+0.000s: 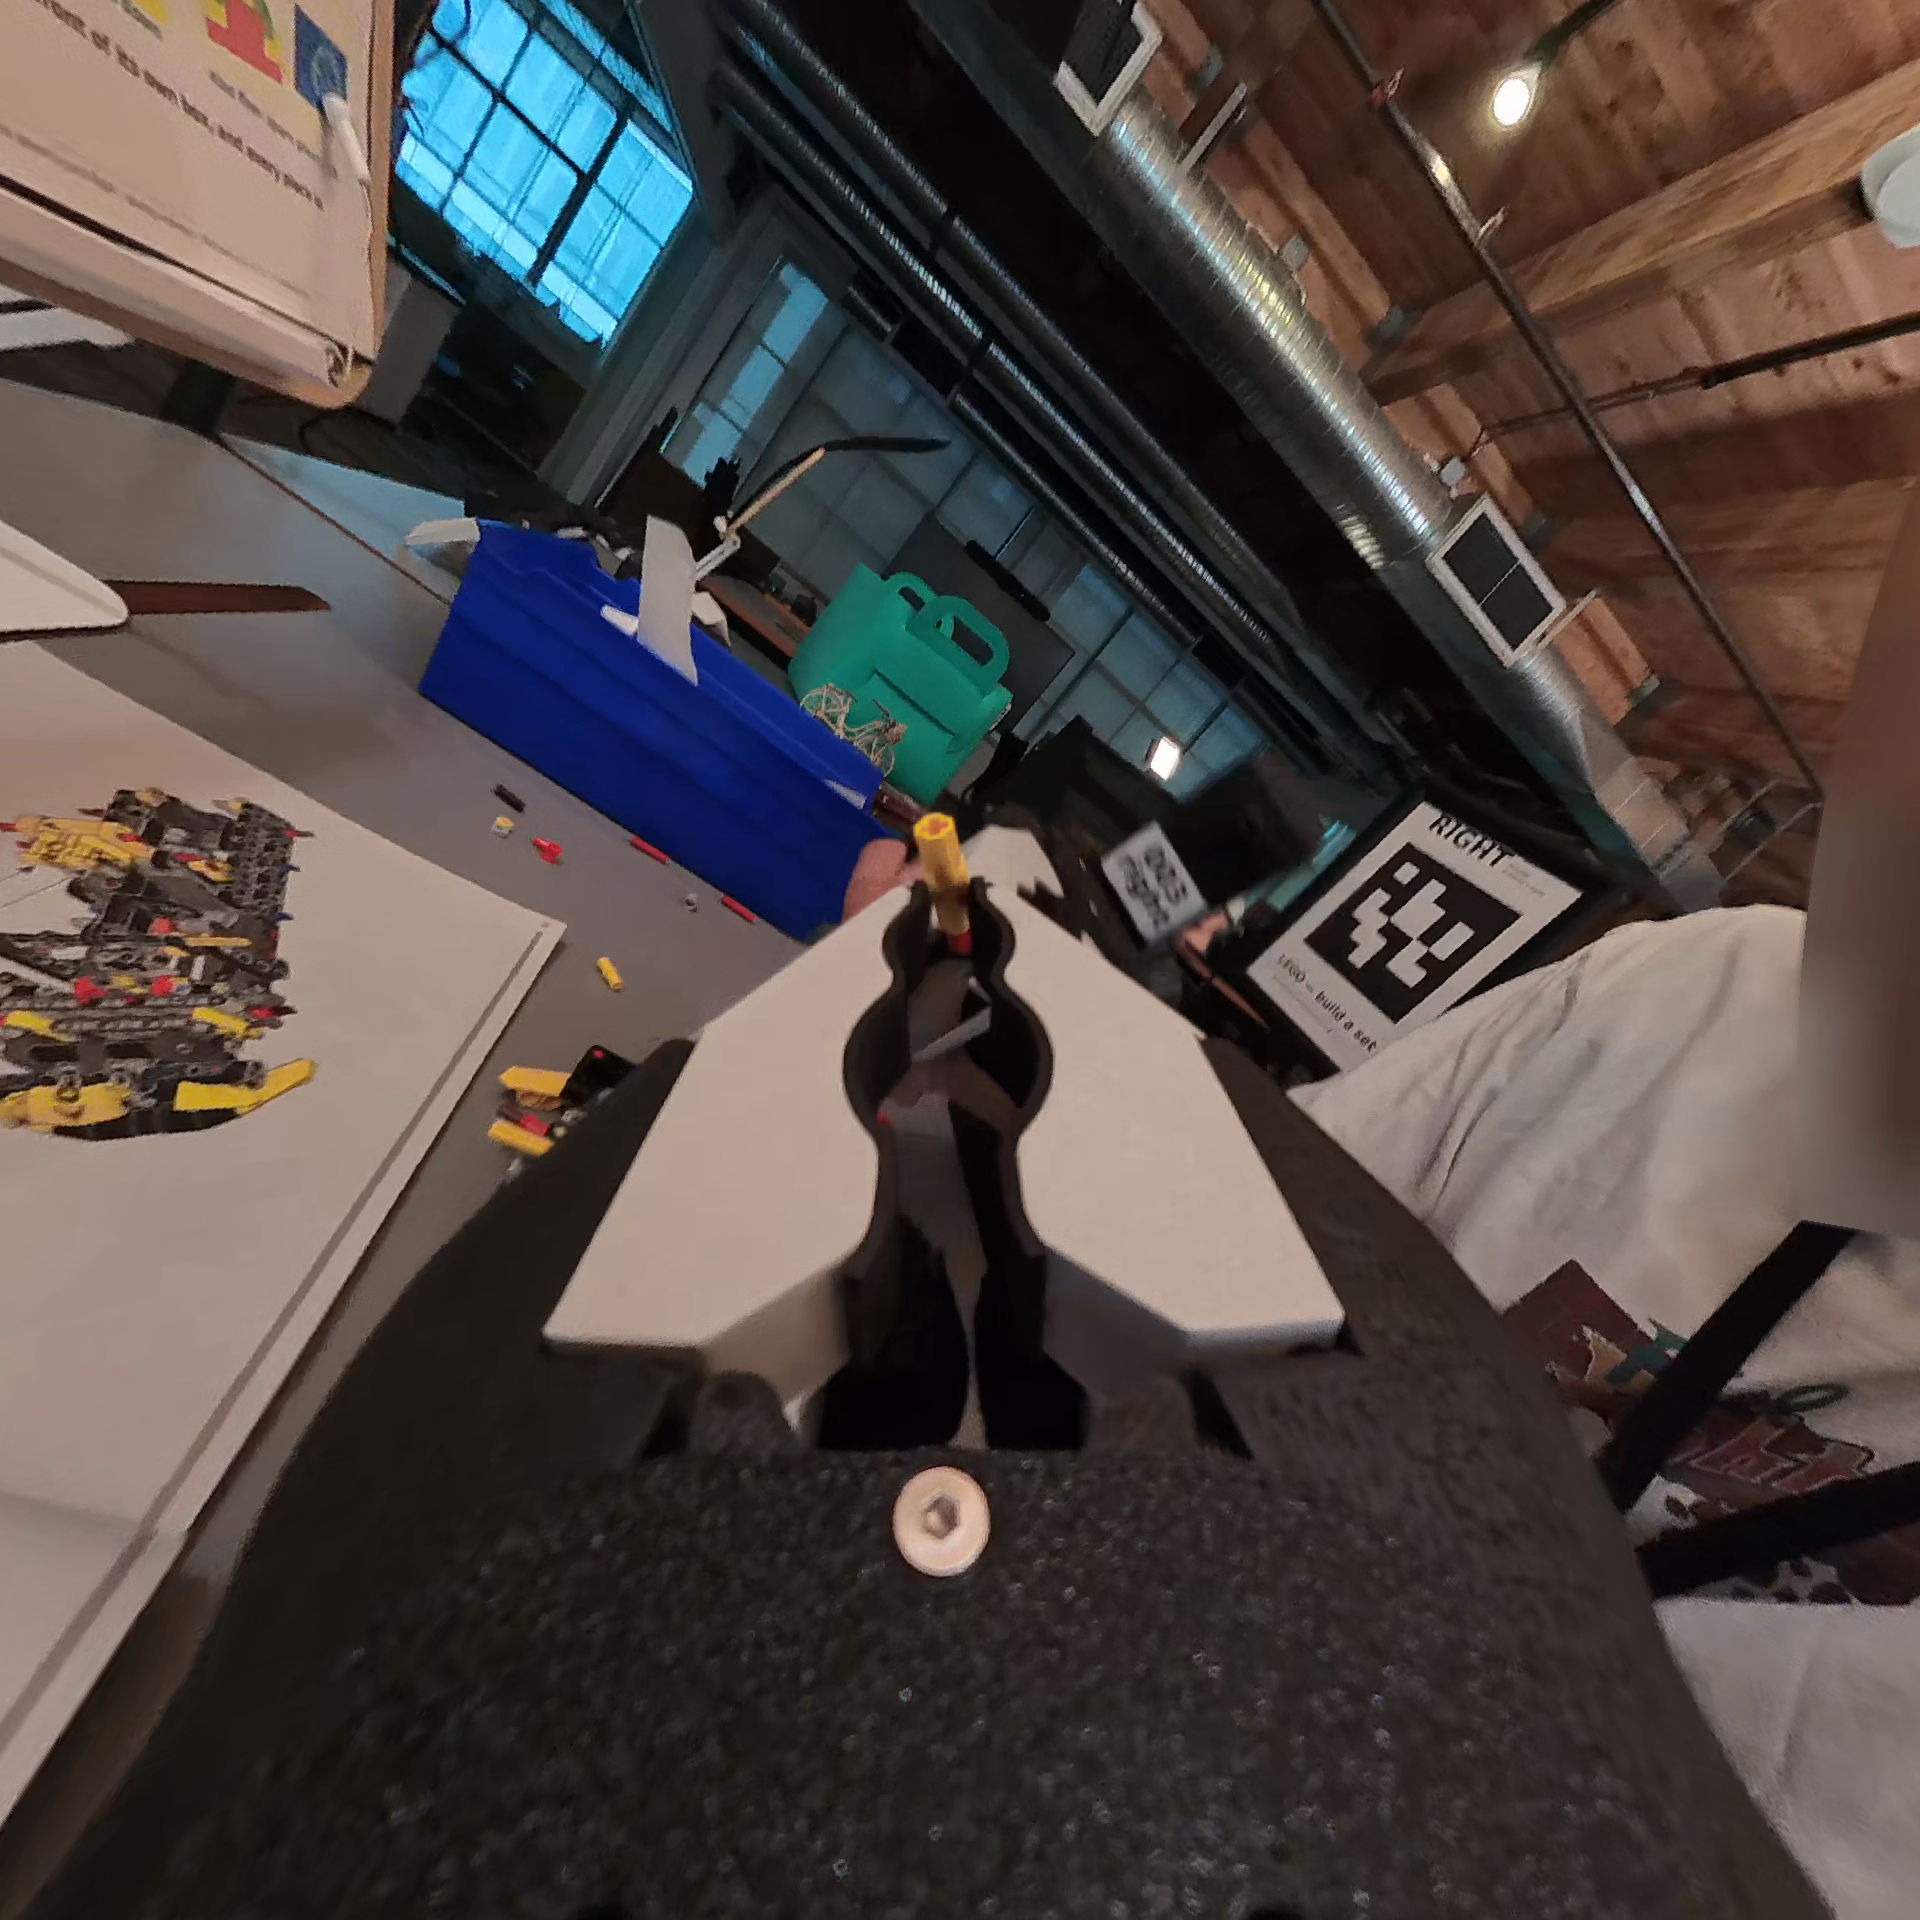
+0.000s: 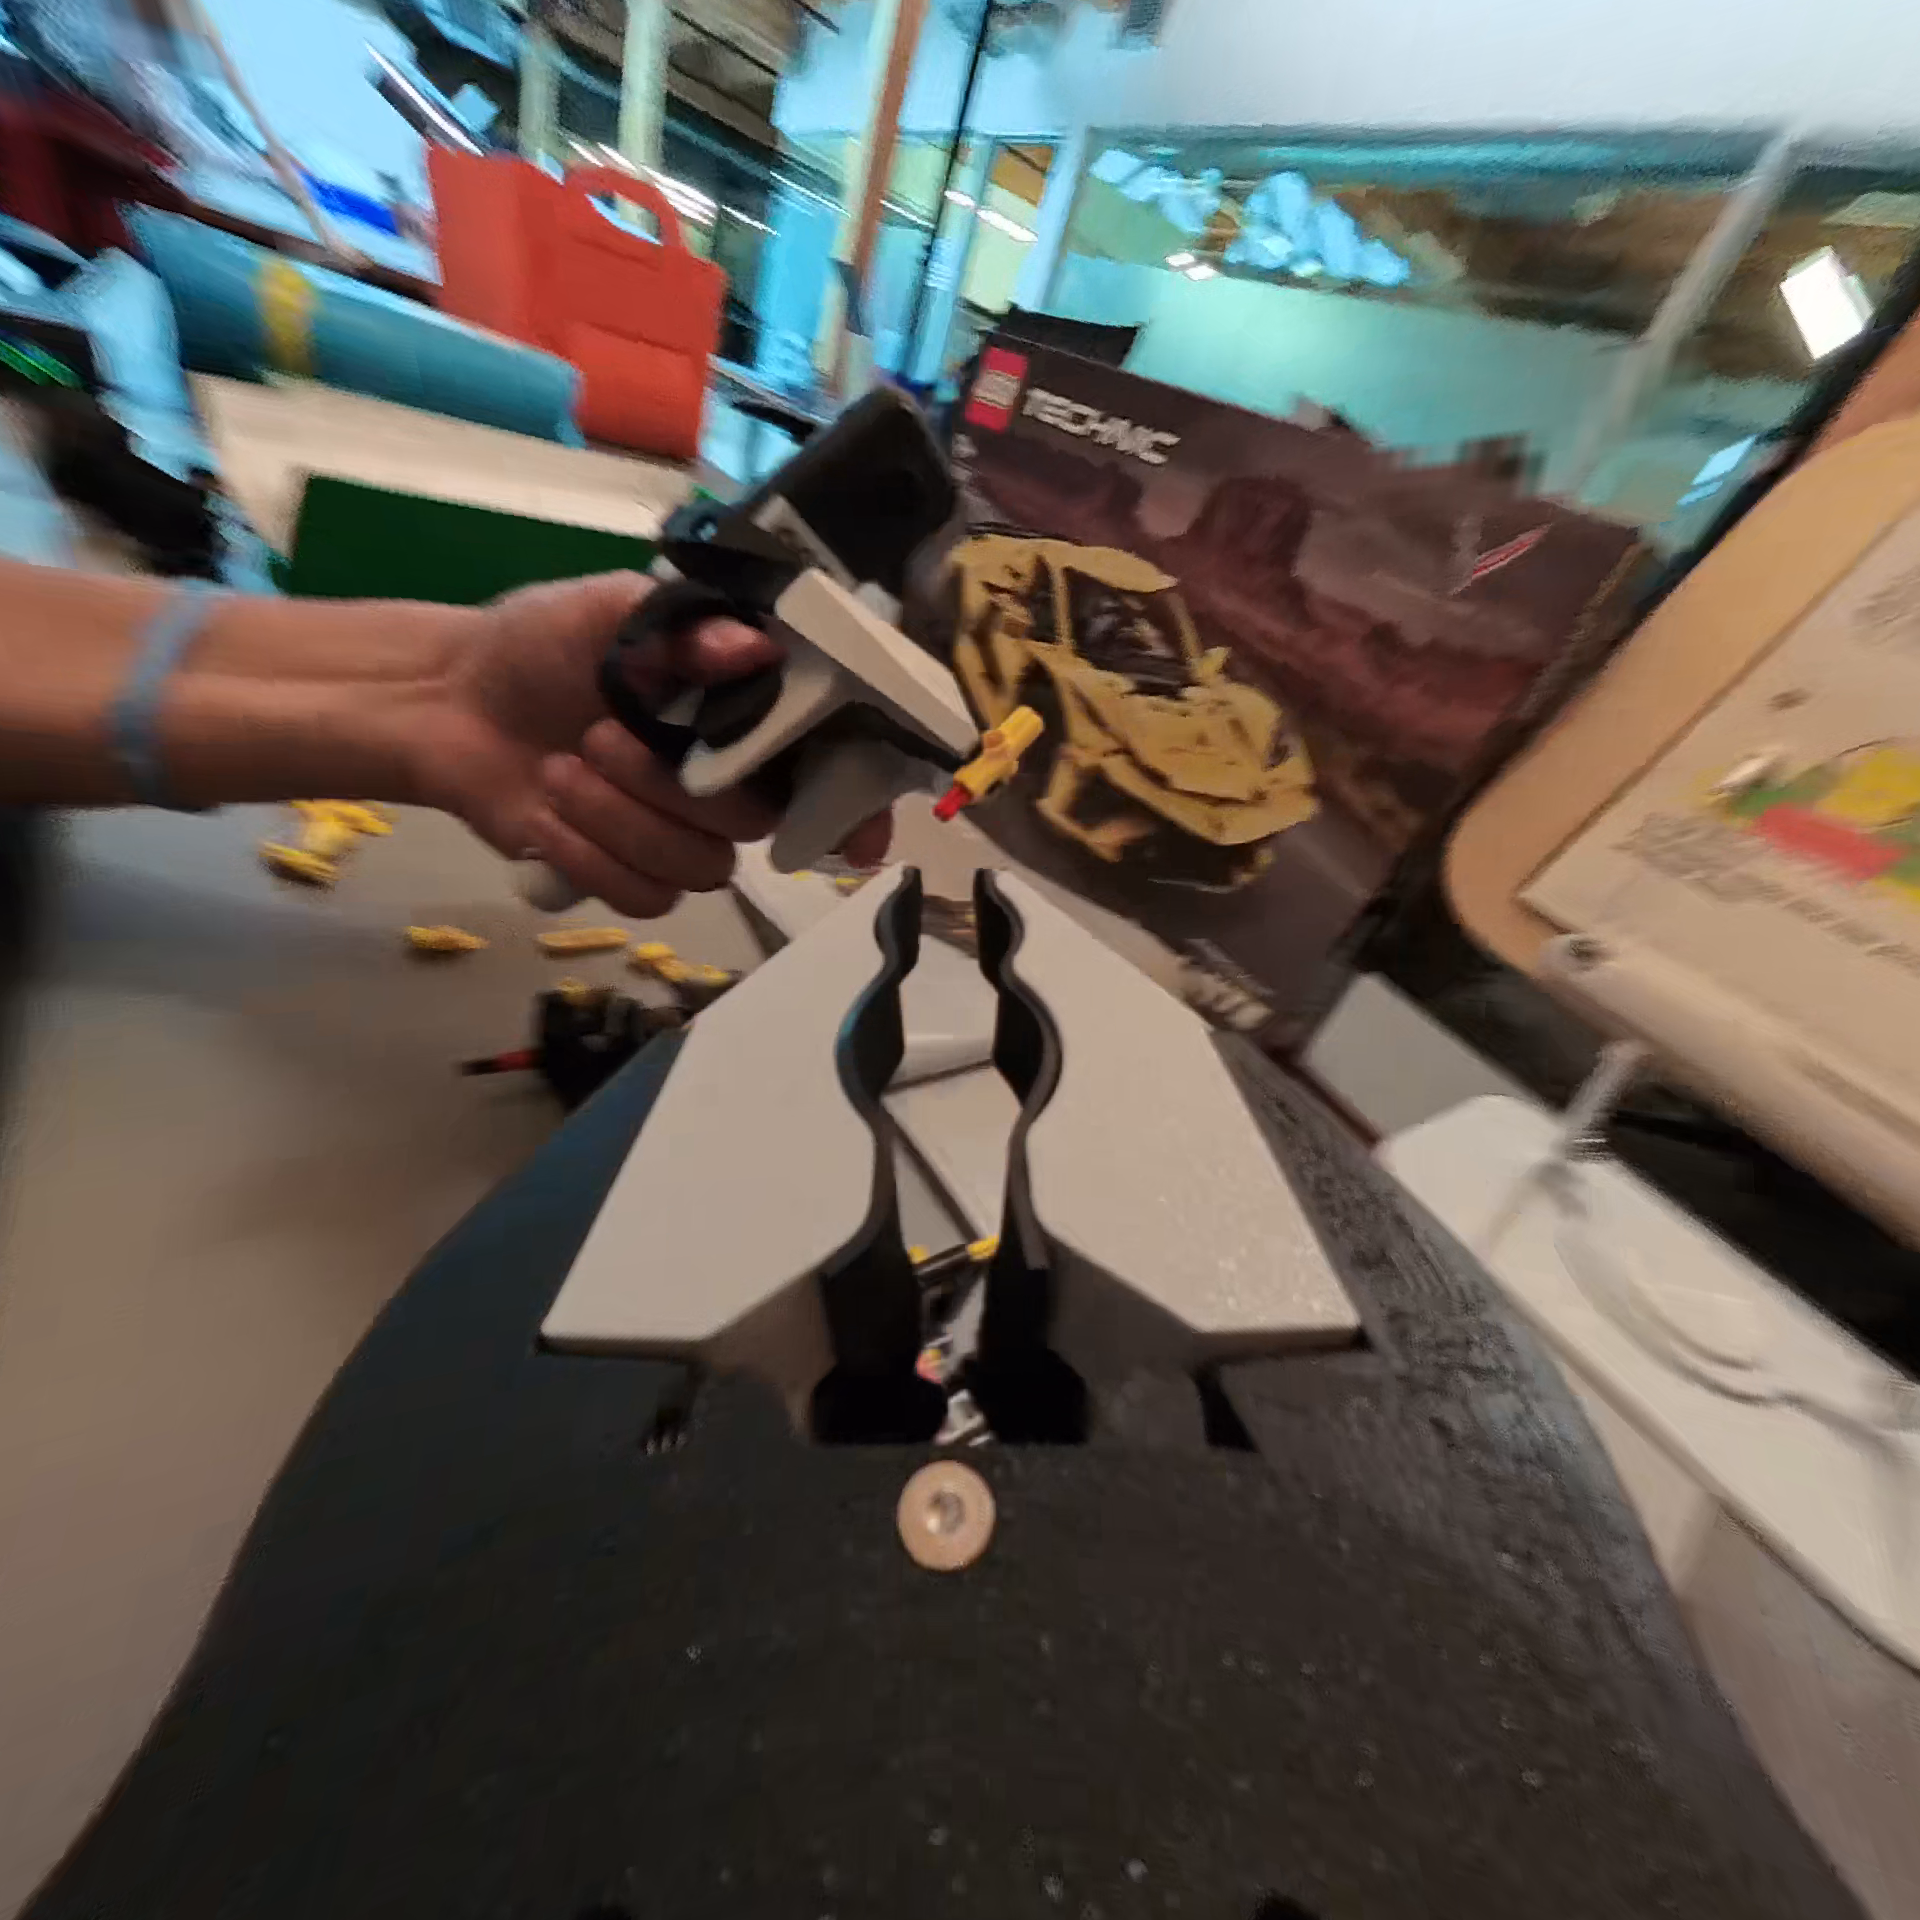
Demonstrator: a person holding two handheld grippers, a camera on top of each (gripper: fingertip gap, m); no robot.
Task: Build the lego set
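My left gripper is shut on a small yellow connector with a red pin in it, and holds it up in the air above the grey table. In the right wrist view a hand holds that same left gripper, with the yellow connector and its red pin sticking out of the tips. My right gripper sits just below and in front of it. Its jaws stand a little apart with nothing between them.
A sheet with the model's picture lies on the left. Loose yellow, red and black pieces lie on the table by a blue bin. The set's box stands behind. A black part-built assembly, scattered yellow pieces and a white stand are nearby. The tips of both grippers are at nearly the same place.
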